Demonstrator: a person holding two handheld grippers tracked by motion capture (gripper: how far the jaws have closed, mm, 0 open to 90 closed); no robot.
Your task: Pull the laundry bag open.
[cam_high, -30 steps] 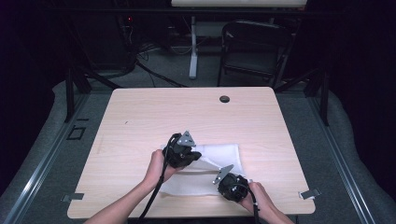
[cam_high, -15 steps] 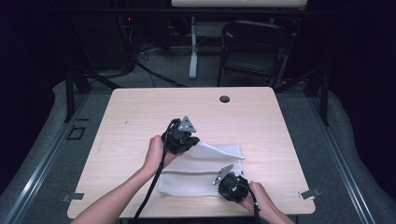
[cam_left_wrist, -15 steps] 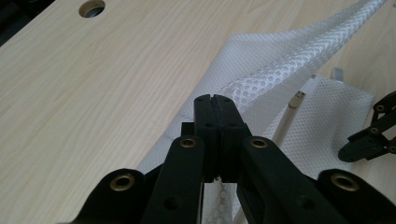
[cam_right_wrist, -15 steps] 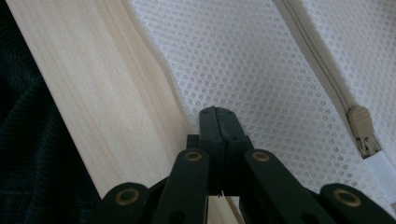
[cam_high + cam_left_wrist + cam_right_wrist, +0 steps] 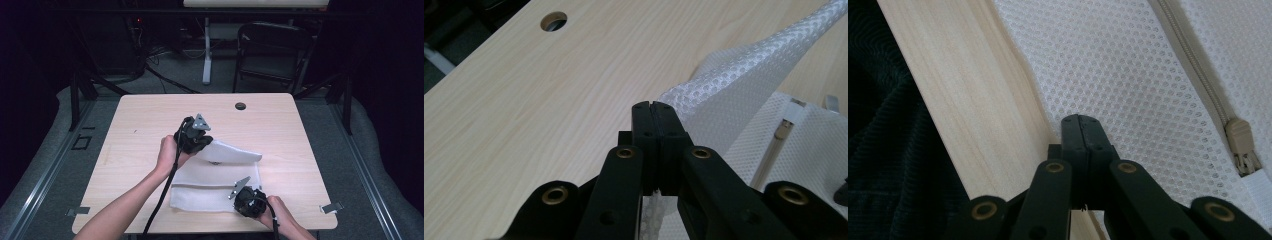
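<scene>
The left hand-held gripper (image 5: 200,141) has its jaws pressed together on a corner of the white mesh bag (image 5: 215,187), and the pinched cloth rises off the tabletop (image 5: 140,130) in a fold that runs away from the jaws. The right hand-held gripper (image 5: 248,199) is likewise closed on the bag's near edge, right at the tabletop's front rim, with the rest of the bag spread flat ahead of its jaws. The zipper pull (image 5: 1241,141) lies just to the side of the right jaws, and the zipper line runs on beyond it.

The main risk, as I judge it, is slippage. In the left gripper view only a narrow strip of mesh (image 5: 744,85) sits between the jaws, so a further pull could tug it free and drop the fold. The right grip looks just as shallow, at the very hem; if it lets go, the whole bag would slide after the left hand-held gripper instead of folding over. The two grips pulling against each other could also stretch or snag the open weave. The right hand-held gripper sits so near the tabletop's rim that the bag could be dragged off it.
</scene>
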